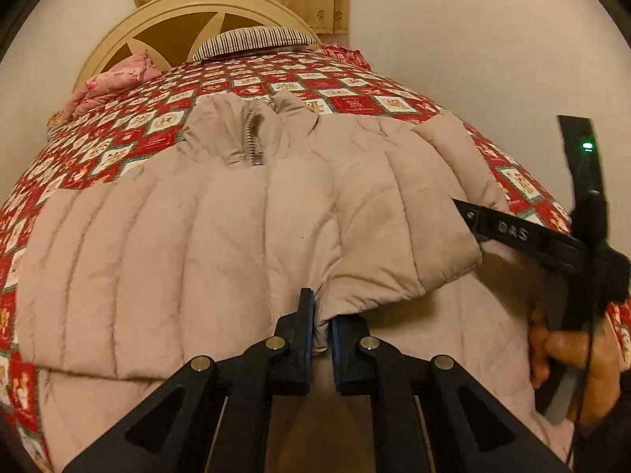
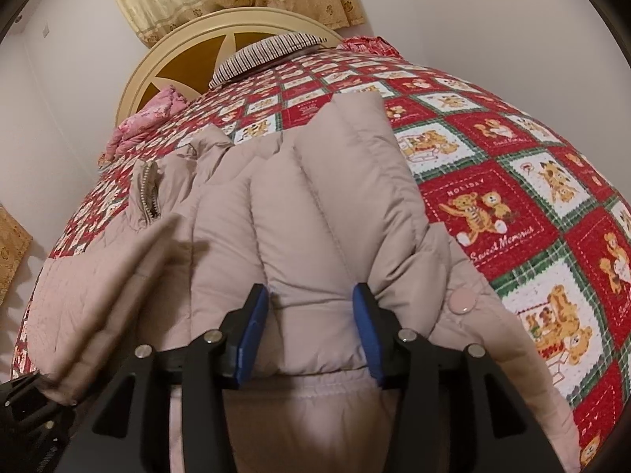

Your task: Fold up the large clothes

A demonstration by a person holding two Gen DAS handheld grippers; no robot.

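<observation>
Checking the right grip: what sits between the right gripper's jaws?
In the right wrist view, the folded sleeve of the puffer jacket lies between the open jaws of the right gripper.

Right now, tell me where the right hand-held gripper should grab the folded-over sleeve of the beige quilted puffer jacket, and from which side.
Take the sleeve at its cuff end, the near edge lying across the jacket's body. Come in low from the foot of the bed: the right hand-held gripper is open and already straddles that padded edge.

We see a beige quilted jacket (image 1: pixel 221 236) on a red, white and green teddy-bear-checked bedspread (image 2: pixel 512 181), striped pillow (image 1: pixel 252 41) beyond.
</observation>
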